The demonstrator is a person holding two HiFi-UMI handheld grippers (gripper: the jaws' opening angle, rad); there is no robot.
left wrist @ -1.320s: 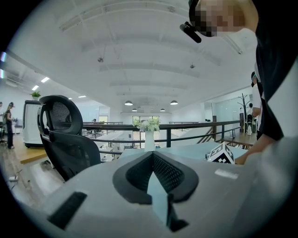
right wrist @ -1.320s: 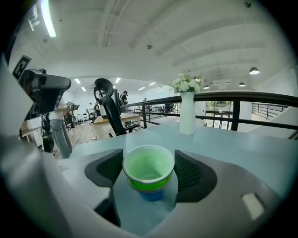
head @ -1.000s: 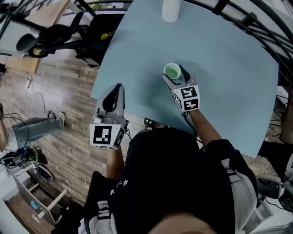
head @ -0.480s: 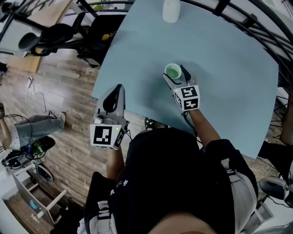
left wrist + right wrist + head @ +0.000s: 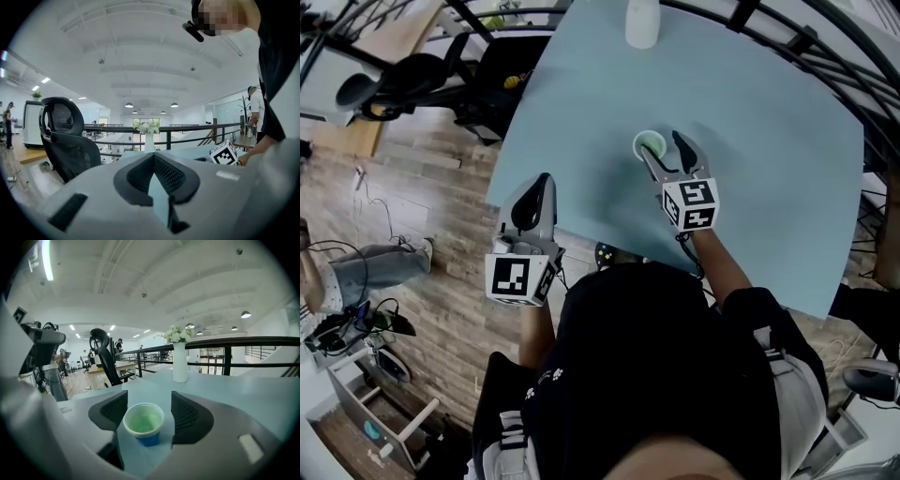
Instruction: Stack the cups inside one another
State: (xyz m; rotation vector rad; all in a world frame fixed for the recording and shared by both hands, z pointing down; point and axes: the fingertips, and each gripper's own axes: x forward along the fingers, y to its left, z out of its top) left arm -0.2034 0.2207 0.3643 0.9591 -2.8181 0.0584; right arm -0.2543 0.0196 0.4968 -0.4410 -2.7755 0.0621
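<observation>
1. Closing the right gripper [image 5: 661,150] around the small cup with a pale rim, green inside and blue lower wall [image 5: 143,423] is judged to be the step in hand. The cup stands upright on the light-blue tabletop [image 5: 769,141], at mid-depth, with a white vase [image 5: 642,23] well beyond it at the far edge.
2. Note the claw state: the right jaws stand apart with the cup between them and have just been closing. The cup sits nearer the left pad, and a gap shows at the right pad, so no clamp is made yet.
3. Centre the cup between the pads before closing further; an off-centre squeeze is likely to push or tip it.
4. Grip on the wall below the rim and apply light pressure only, as a thin cup probably deforms.
5. Keep the gripper close to level so that the cup lifts upright.
6. Hold the left gripper [image 5: 542,180] where it is, at the near left edge of the table. Its jaws are together, with nothing between them.
7. Locate the receiving cup before lifting; no second separate cup shows in any view.
</observation>
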